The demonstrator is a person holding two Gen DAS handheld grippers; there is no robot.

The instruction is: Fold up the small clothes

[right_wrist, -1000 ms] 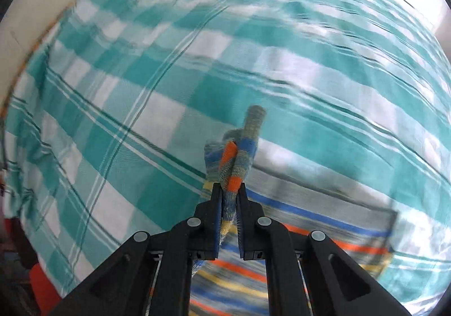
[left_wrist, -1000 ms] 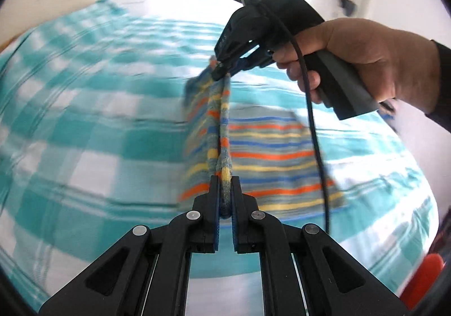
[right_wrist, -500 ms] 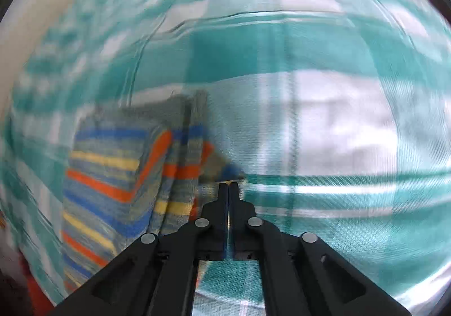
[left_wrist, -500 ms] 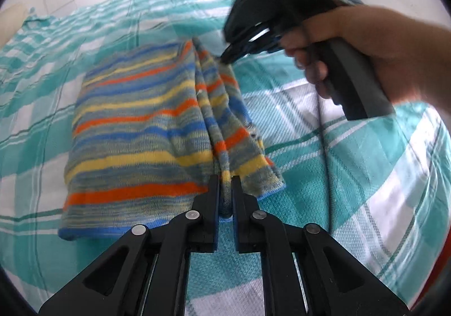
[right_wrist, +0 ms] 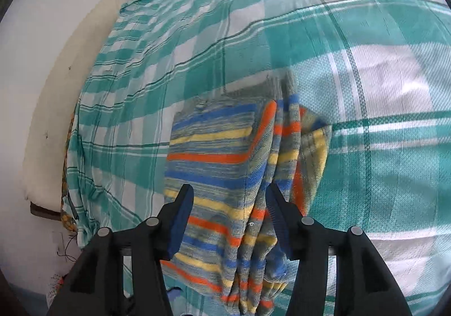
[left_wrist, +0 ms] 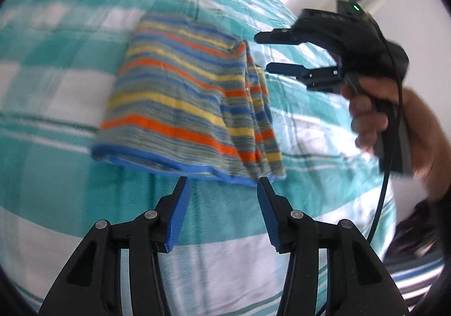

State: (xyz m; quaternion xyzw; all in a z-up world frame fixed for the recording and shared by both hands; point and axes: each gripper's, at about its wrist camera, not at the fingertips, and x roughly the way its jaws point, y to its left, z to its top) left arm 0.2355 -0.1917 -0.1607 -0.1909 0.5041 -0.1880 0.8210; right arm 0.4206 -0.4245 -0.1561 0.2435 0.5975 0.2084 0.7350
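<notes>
Teal-and-white checked bedsheet point(right_wrist: 380, 90) fills both views, a pale mattress edge point(right_wrist: 50, 107) left. The striped knit garment point(left_wrist: 180, 107) lies folded flat on it, right edge bunched in ridges. Both pinched it a second ago; left gripper point(left_wrist: 222, 183) and right gripper point(left_wrist: 260, 52) have just been opening, jaws apart, nothing clamped. A hand point(left_wrist: 394, 118) grips the right tool.

Your left gripper point(left_wrist: 221, 179) points downward; its jaws have just been opening and nothing sits between them. Your right gripper point(left_wrist: 260, 52), held in your right hand point(left_wrist: 394, 116), has likewise just been opening and grips nothing.
</notes>
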